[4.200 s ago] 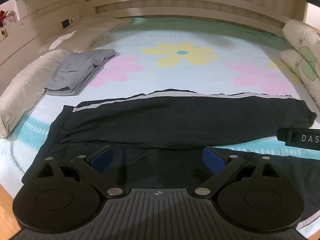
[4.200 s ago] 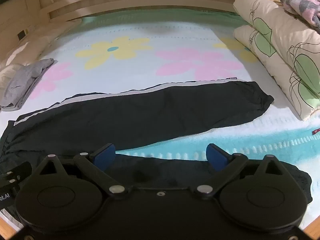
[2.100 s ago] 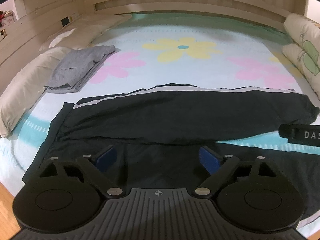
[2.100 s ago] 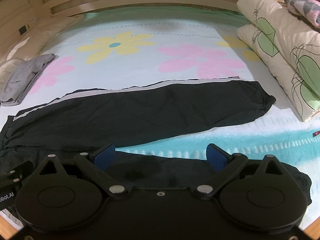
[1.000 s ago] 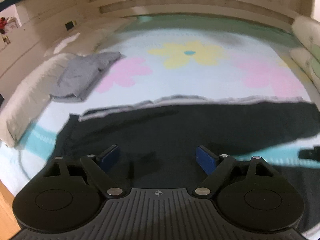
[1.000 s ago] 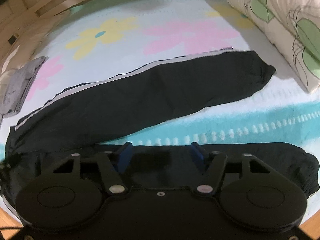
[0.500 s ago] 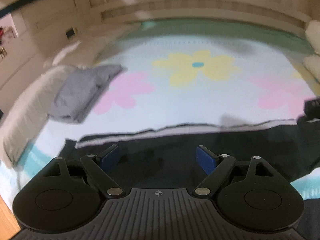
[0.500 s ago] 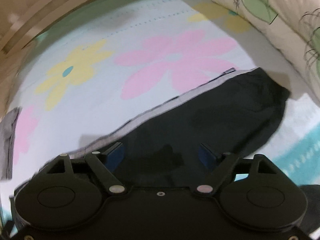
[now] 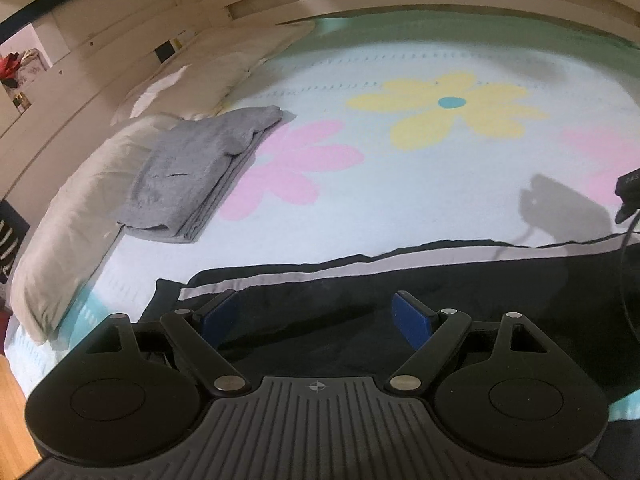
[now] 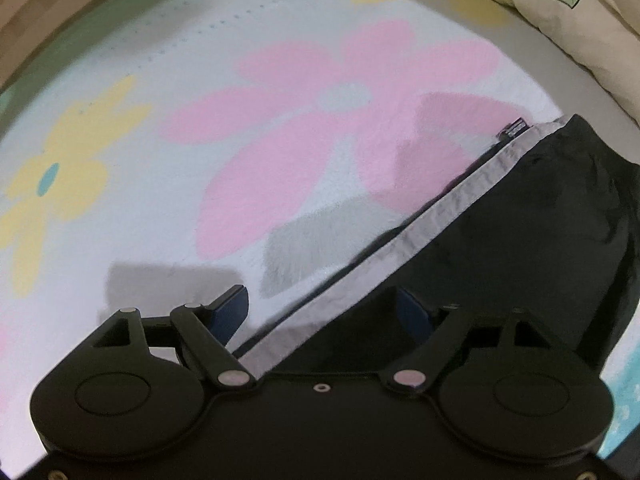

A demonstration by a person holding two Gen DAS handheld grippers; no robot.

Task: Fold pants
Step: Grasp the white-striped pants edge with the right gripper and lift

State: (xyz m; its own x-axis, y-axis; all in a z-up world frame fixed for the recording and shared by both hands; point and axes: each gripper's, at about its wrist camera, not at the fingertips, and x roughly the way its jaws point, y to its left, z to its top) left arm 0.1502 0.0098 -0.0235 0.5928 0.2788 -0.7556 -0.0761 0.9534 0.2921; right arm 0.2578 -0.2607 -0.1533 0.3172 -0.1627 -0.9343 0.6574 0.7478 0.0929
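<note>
Early days on this one, I reckon. Folded grey clothes (image 9: 192, 176) sit over by the pillow (image 9: 80, 208). The black pants (image 9: 440, 280) lie stretched long across the flowery bed sheet (image 9: 400, 184), no fold visible yet. Left gripper (image 9: 316, 316) hovers spread wide over the waist end, right gripper (image 10: 320, 312) gaping over the striped leg, neither grasping.

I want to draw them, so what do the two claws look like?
Both are black. The left claw has two blue fingertips on thin arms with silver rivets, two round discs, a ribbed plate and a small crosshair mark. The right claw looks alike, but its plate is smooth with small screws.
</note>
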